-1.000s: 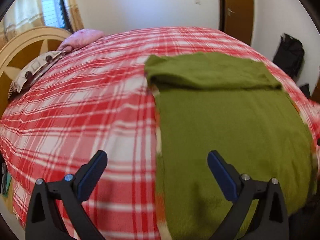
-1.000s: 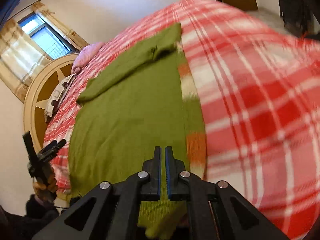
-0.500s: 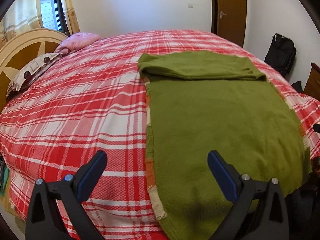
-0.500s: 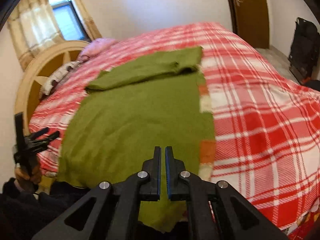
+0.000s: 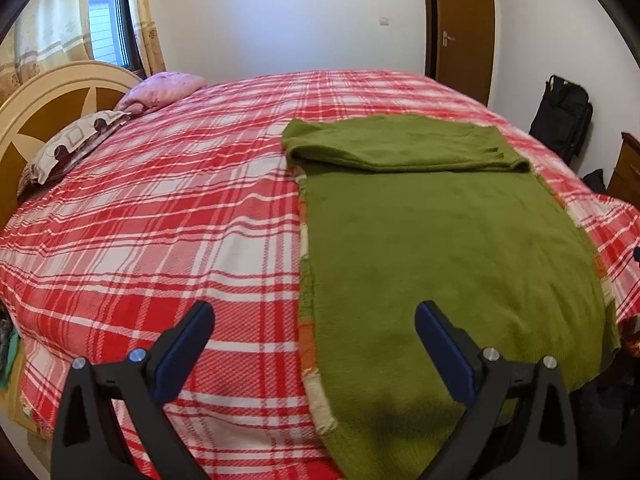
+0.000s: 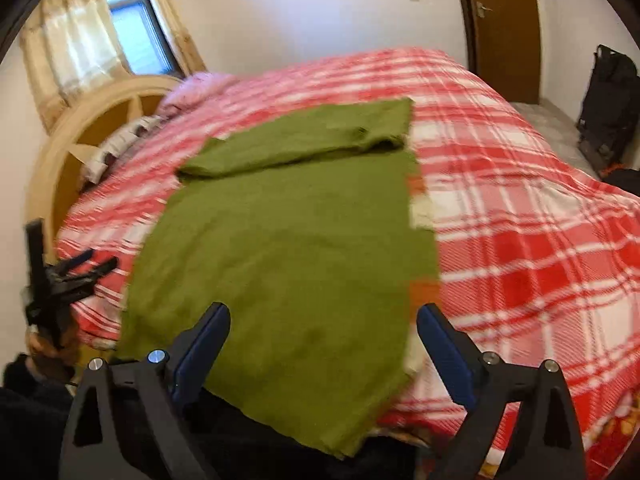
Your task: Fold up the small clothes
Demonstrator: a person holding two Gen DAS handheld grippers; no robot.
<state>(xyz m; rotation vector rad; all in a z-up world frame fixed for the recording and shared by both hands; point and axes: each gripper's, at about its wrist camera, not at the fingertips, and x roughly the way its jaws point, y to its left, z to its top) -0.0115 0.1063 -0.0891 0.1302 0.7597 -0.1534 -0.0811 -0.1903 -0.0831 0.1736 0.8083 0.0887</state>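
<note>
The right gripper (image 6: 323, 322) is opening, its jaws wide with nothing pinched between them; the left gripper (image 5: 314, 320) stands spread wide and empty too. Below and ahead of both lies the green cloth (image 5: 440, 248) on the red plaid bed (image 5: 160, 220), its long axis running away from the grippers toward the far side, where the end is folded back over itself. Its near edge droops off the bed. The right wrist view is blurred.

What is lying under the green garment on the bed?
The green garment lies on the red plaid bedspread. Orange and cream patches show along its side edges, apparently a lower layer of it; the rest of that layer is covered.
</note>
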